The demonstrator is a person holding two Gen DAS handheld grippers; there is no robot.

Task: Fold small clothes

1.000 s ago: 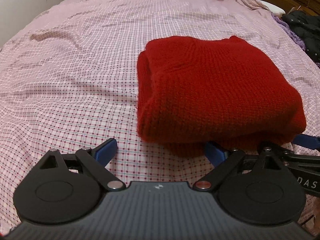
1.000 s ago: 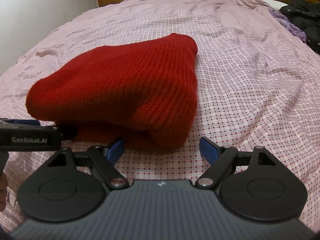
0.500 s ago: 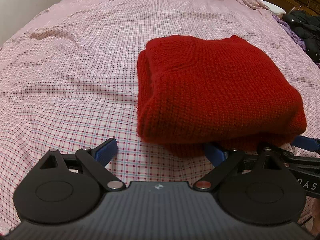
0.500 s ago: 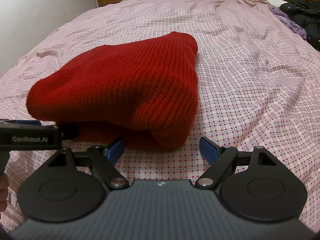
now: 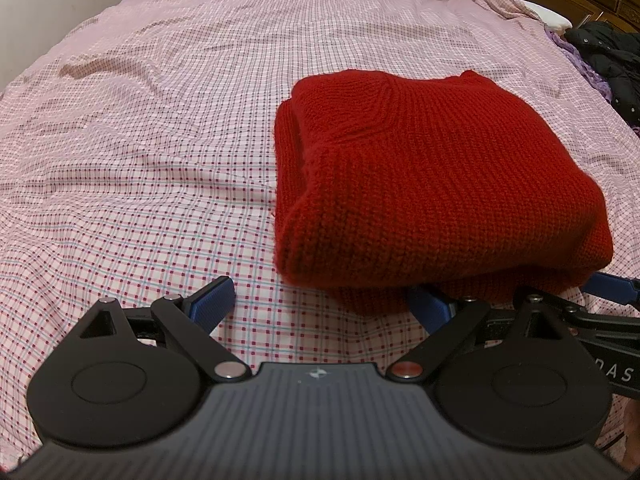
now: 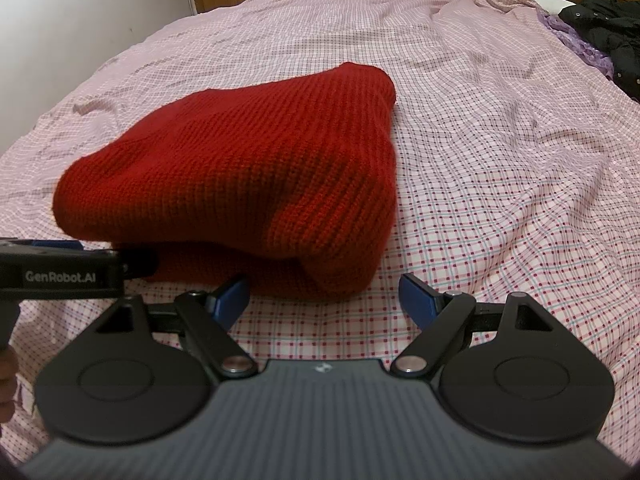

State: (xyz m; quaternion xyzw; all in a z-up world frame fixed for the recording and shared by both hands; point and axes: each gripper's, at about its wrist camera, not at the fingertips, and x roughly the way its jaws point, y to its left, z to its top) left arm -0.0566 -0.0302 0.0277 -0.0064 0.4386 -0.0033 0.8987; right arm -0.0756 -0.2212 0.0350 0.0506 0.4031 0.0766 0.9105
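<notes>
Nothing has moved since a second ago: both my grippers hold the same places at the near edge of the sweater, and it lies just as it did.

My left gripper (image 5: 324, 304) has its jaws spread wide and grips nothing. Its left pad (image 5: 212, 300) hangs over bare sheet; its right pad (image 5: 430, 306) sits at the lower fold of the sweater (image 5: 440, 176), though I cannot tell whether it touches the knit. My right gripper (image 6: 324, 296) is likewise wide apart and empty, its left pad (image 6: 232, 296) tucked against the bottom layer, its right pad (image 6: 418, 298) clear of the cloth over the sheet. From the left wrist view one blue fingertip of the right gripper pokes out beyond the sweater's near right corner; from the right wrist view the left gripper's black body, lettered GenRobot.AI, crosses the left edge just beside the sweater.

The sweater is red, chunky knit, folded into a thick rounded bundle of stacked layers, lying on the bed (image 5: 140, 140) under a pink checked sheet, wrinkled. Far off at the right edge a dark jacket (image 6: 608, 28) lies with some purple cloth (image 6: 580, 44) beside it.
</notes>
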